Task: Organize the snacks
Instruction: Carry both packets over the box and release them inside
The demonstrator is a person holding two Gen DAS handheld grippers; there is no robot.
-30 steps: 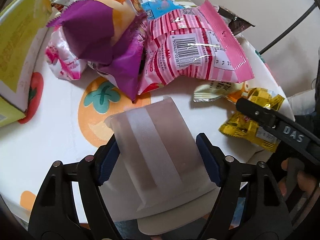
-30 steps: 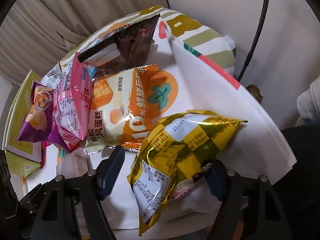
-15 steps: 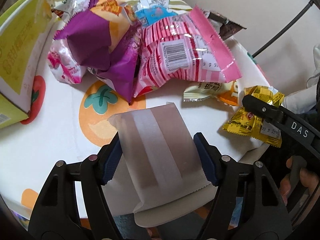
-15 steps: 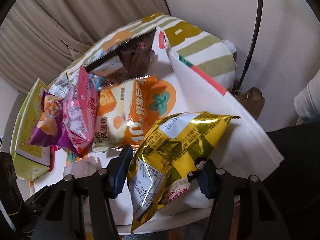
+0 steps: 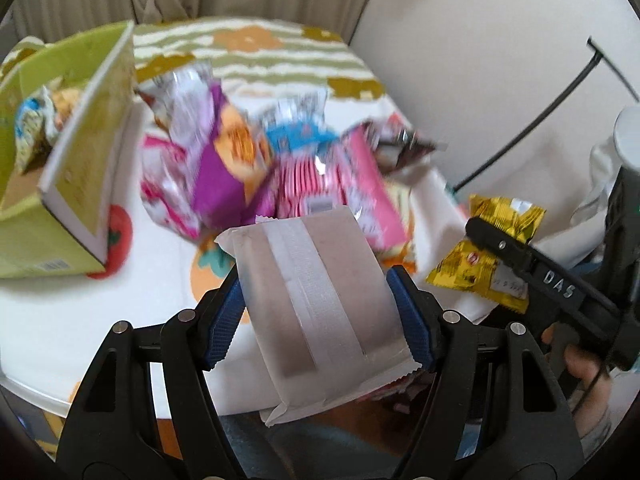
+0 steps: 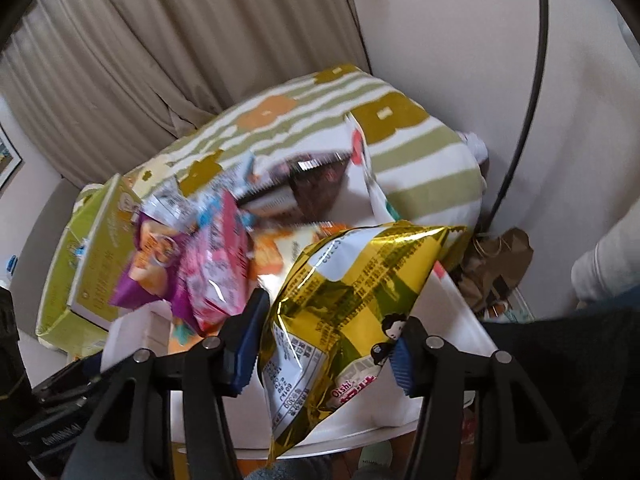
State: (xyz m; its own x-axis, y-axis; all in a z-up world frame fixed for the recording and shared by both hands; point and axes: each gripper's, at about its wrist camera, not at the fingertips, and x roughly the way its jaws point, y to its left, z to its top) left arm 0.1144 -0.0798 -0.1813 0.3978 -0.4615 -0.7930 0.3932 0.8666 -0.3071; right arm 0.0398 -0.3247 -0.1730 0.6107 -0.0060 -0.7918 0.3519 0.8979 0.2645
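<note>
My left gripper (image 5: pixel 318 312) is shut on a flat white snack packet (image 5: pixel 316 300) and holds it above the table's near edge. My right gripper (image 6: pixel 326 344) is shut on a gold snack bag (image 6: pixel 352 300), lifted off the table; that bag also shows at the right of the left wrist view (image 5: pixel 490 252). A pile of snack bags lies mid-table: purple (image 5: pixel 224 176), pink (image 5: pixel 340 184), blue (image 5: pixel 300 132) and dark brown (image 6: pixel 316 192). An open green box (image 5: pixel 80 176) stands at the left, also seen in the right wrist view (image 6: pixel 96 264).
The round table has a white cloth with fruit prints (image 5: pixel 80 312) and green stripes at the back (image 5: pixel 260 52). Beige curtains (image 6: pixel 180 60) hang behind. A black cable (image 6: pixel 528 100) runs down the white wall. A brown paper bag (image 6: pixel 496 264) sits on the floor at right.
Both grippers have risen and pulled back from the table with their packets. The views now take in the green box, the far table edge and the curtains.
</note>
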